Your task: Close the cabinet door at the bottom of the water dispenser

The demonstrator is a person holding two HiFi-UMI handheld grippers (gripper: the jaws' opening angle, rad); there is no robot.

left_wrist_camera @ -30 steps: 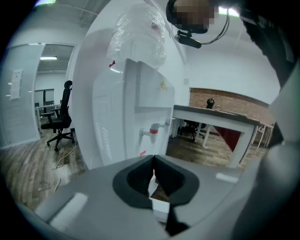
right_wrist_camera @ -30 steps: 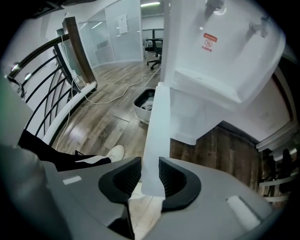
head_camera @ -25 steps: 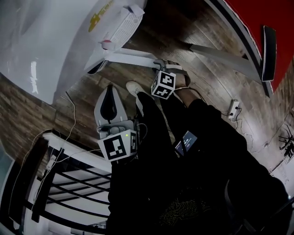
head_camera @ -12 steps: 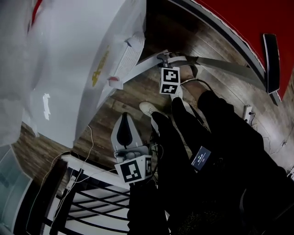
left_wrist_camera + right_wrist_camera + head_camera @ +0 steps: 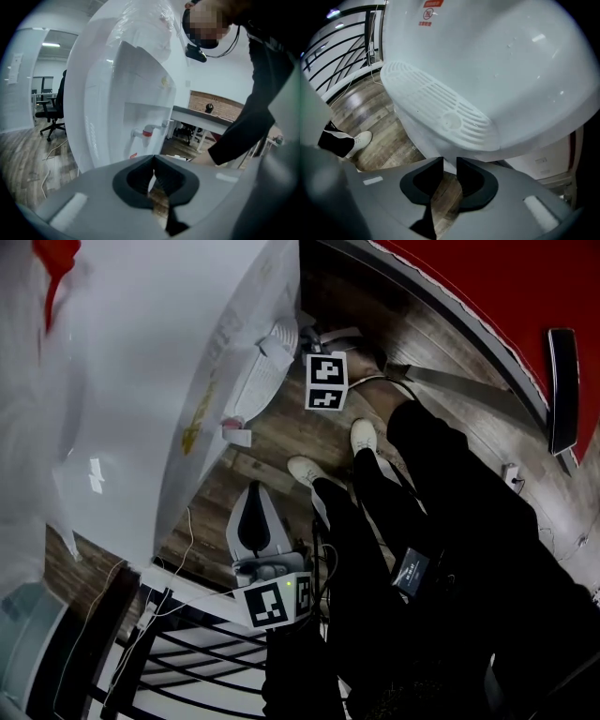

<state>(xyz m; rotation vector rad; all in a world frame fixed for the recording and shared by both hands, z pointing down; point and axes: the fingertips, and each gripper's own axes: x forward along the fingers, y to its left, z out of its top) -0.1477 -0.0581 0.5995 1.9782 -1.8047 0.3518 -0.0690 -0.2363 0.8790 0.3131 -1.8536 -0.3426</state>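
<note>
The white water dispenser (image 5: 159, 362) fills the left of the head view, its slotted drip tray (image 5: 265, 367) jutting out. My right gripper's marker cube (image 5: 325, 381) hangs just beside that tray, and the jaws beyond it are hard to make out there. In the right gripper view the right gripper (image 5: 450, 163) points down under the drip tray (image 5: 440, 108). Its jaws are closing, with the edge of the white cabinet door (image 5: 423, 137) between the tips and a gap still showing. The open cabinet inside (image 5: 548, 161) shows at the right. My left gripper (image 5: 255, 491) is shut, empty, held low and away from the dispenser (image 5: 126, 93).
My black-clad legs and white shoes (image 5: 305, 468) stand on the wood floor right of the dispenser. A black railing (image 5: 169, 652) and a cable (image 5: 187, 521) lie at lower left. A power strip (image 5: 513, 474) lies at the right. An office chair (image 5: 51, 112) and a desk (image 5: 211, 121) stand behind.
My right gripper has travelled up the head view, away from me, to the dispenser's base under the drip tray, rolling as it went. The left gripper has stayed about where it was.
</note>
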